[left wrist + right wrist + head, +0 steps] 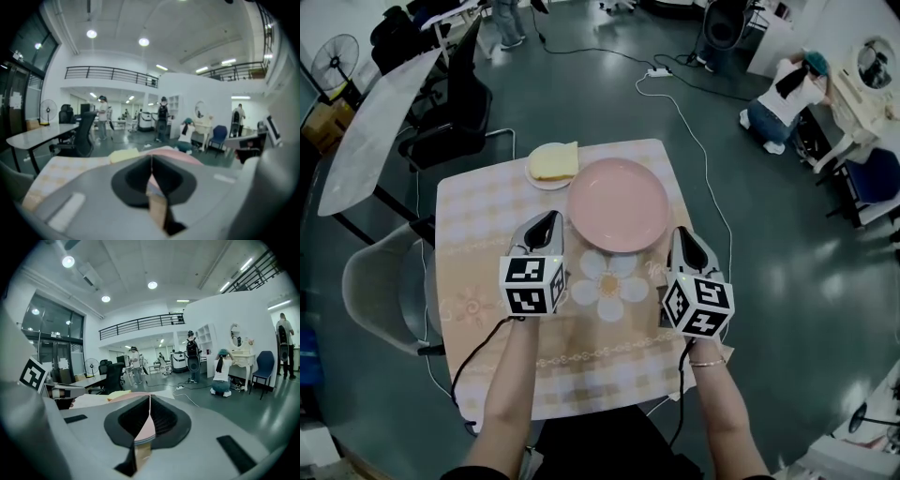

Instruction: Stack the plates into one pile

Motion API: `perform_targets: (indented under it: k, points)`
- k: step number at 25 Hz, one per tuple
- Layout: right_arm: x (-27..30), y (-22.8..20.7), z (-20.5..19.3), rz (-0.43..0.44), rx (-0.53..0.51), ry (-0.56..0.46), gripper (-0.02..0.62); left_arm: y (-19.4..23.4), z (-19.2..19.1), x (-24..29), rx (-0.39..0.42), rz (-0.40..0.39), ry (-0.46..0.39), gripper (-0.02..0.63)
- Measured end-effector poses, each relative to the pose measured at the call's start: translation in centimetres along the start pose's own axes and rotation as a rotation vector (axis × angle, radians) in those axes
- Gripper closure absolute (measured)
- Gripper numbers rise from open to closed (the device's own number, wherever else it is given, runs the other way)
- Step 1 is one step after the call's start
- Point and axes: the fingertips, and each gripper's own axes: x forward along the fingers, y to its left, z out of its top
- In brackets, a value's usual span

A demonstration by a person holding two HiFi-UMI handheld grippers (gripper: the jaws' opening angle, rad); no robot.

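A large pink plate (617, 204) lies at the far middle of the table (478, 234). Behind it to the left, a small white plate (551, 167) carries a yellow slab. My left gripper (546, 225) hovers just left of the pink plate's near rim, and its jaws meet with nothing between them. On the plate's near right side, my right gripper (682, 234) is likewise shut and empty. The left gripper view shows the closed left gripper (151, 161) with the pink plate (185, 155) beyond it. In the right gripper view the right gripper (150, 401) points past the pink plate (131, 395).
A checked cloth with a flower print covers the table. A grey chair (380, 286) stands at its left, with a black office chair (450, 117) and a long white table (375, 127) behind. A cable (694, 141) runs over the floor. A person (783, 98) kneels at far right.
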Motion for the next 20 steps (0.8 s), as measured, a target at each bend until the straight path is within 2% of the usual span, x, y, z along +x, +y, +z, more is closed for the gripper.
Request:
perform_targets:
  k: [9,20]
  points:
    - [-5.1,0.6,1.6,0.022,0.021,-0.099,0.589,-1.2,1.6,-5.1,0.076,0.005,-0.089,0.598]
    - [-9.3,1.4,2.5,0.059,-0.01,-0.165,0.591,-3.2,2.1,-9.3,0.11,-0.005,-0.142,0.598]
